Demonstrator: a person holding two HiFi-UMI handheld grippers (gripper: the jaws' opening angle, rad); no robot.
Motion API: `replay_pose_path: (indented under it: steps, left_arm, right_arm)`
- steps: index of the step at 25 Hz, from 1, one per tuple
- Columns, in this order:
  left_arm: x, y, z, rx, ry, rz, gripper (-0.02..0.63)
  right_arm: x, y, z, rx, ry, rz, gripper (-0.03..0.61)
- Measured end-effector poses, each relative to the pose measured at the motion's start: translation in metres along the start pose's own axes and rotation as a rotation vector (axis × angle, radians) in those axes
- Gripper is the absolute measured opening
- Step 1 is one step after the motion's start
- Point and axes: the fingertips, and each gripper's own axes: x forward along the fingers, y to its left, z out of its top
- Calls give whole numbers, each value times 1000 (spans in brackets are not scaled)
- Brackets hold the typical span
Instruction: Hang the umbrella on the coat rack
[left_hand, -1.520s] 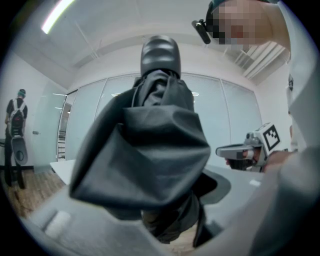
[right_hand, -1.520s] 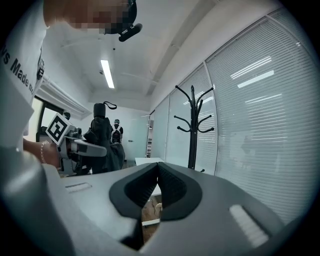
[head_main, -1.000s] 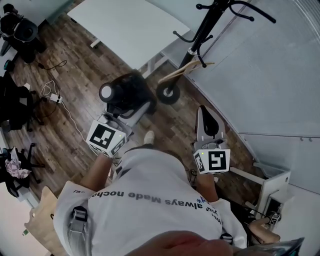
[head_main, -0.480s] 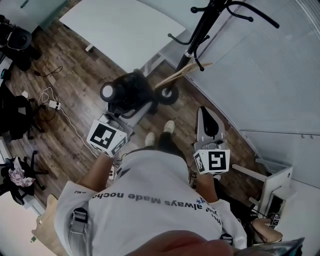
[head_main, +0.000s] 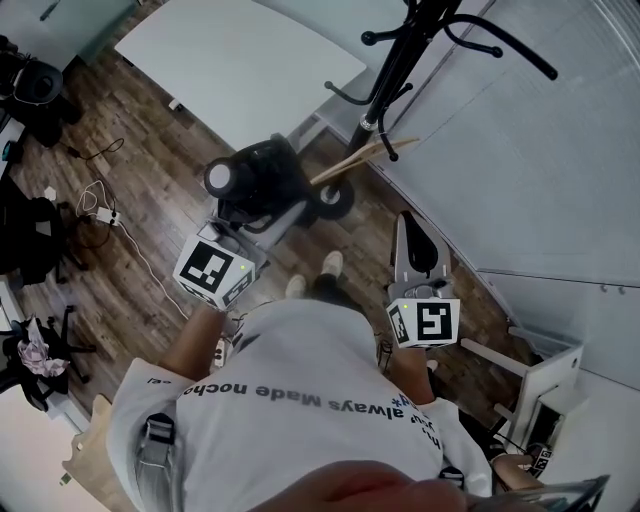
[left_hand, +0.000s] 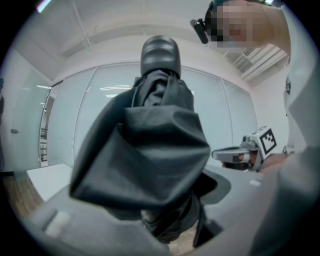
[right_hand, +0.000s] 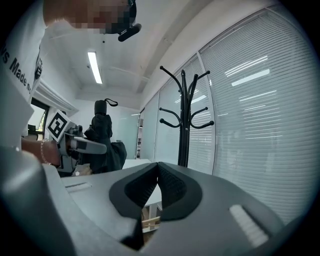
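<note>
While folded umbrella (head_main: 255, 180) is clamped upright in left gripper (head_main: 262, 222), right gripper (head_main: 414, 228) is seen pinched together, empty; coat rack (head_main: 395, 60) spotted at 1 o'clock.

Your left gripper (head_main: 250, 230) is clamped on the folded umbrella (head_main: 256, 185), held level, left of the coat rack (head_main: 393, 62). Your right gripper (head_main: 416, 228) is level too, jaws pressed together and empty, just right of the rack's base. Both forearms reach forward.
</note>
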Motion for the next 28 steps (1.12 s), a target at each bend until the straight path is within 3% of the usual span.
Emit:
replay_pose_path:
  steps: [17, 28]
  left_arm:
    - [153, 30, 16, 33, 18, 64, 285]
    - [180, 46, 14, 2, 30, -2, 287]
  right_arm:
    - [70, -150, -13, 4, -5, 59, 2]
    - [112, -165, -9, 1, 4, 77, 2]
